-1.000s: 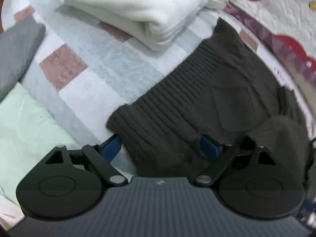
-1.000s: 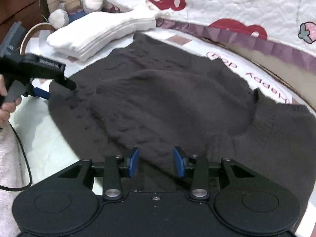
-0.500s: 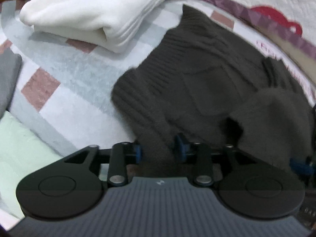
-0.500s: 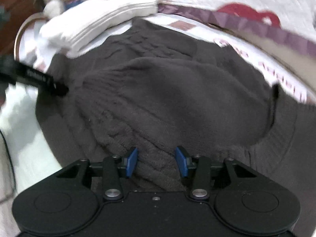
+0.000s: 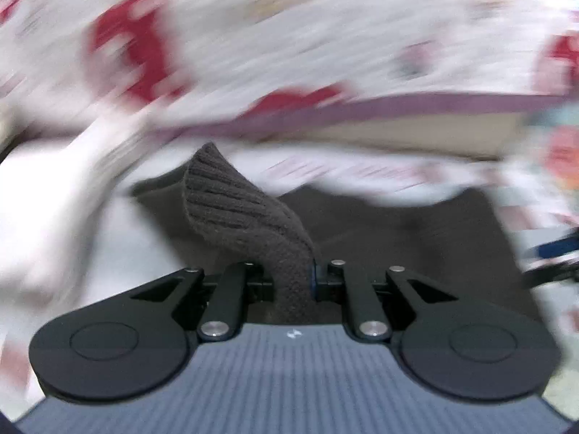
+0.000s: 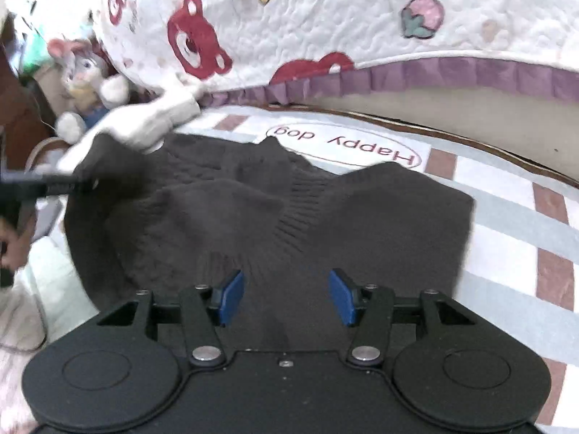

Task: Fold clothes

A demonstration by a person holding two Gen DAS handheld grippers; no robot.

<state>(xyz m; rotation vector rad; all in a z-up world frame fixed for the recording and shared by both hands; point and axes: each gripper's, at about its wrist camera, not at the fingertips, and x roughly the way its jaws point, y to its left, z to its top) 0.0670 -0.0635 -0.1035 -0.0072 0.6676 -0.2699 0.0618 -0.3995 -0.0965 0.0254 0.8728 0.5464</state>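
Observation:
A dark brown knit sweater point(image 6: 380, 217) lies spread on the checked bed sheet point(image 6: 506, 217), one part folded over its middle. In the left wrist view, which is motion-blurred, my left gripper point(image 5: 293, 282) has its jaws closing on a ribbed edge of the sweater point(image 5: 235, 209). That edge stands up, raised off the bed. The right wrist view shows the left gripper point(image 6: 85, 183) at the sweater's left side. My right gripper point(image 6: 286, 298) hovers over the near part of the sweater. Its jaws are opening, with knit lying between the blue pads point(image 6: 231, 296) but not pinched.
A folded white stack point(image 6: 144, 123) lies at the sweater's far left corner. Behind it sits a plush rabbit point(image 6: 83, 72). A white quilt with red bears point(image 6: 289, 18) and a purple frill rises along the far side. A person's hand point(image 6: 11, 249) shows at the left edge.
The left gripper went from wide open to pinching the ribbed edge, then lifted it and swung toward the quilt. The right gripper spread its pads wider and shifted right toward the collar.

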